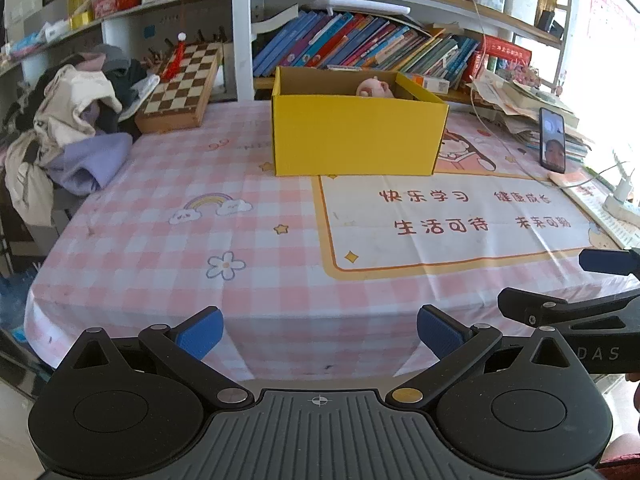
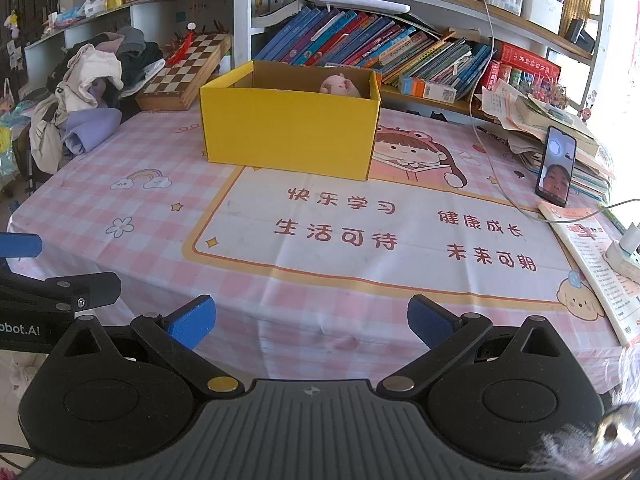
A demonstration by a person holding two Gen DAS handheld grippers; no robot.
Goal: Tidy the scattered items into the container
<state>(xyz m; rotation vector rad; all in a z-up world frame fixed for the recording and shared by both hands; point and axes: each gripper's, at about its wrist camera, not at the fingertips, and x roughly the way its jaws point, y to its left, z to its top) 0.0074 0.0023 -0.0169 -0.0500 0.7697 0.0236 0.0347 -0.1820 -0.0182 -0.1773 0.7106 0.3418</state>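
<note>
A yellow cardboard box (image 1: 358, 136) (image 2: 290, 132) stands open-topped at the far side of the table. A pink plush toy (image 1: 374, 88) (image 2: 340, 85) pokes above its rim, inside at the back right. My left gripper (image 1: 320, 334) hangs open over the table's near edge, with nothing between its blue pads. My right gripper (image 2: 312, 326) is also open and empty, just to the right of the left one. In the left wrist view the right gripper's (image 1: 592, 284) fingers show at the right edge. In the right wrist view the left gripper's (image 2: 60, 268) fingers show at the left edge.
A pink checked tablecloth (image 2: 160, 240) covers the table. A heap of clothes (image 1: 68, 128) and a chessboard (image 1: 180, 88) lie at the far left. A propped phone (image 2: 556, 166), stacked papers (image 2: 560, 120), a booklet (image 2: 592, 268) and a power strip (image 2: 624, 256) crowd the right side. Bookshelves stand behind.
</note>
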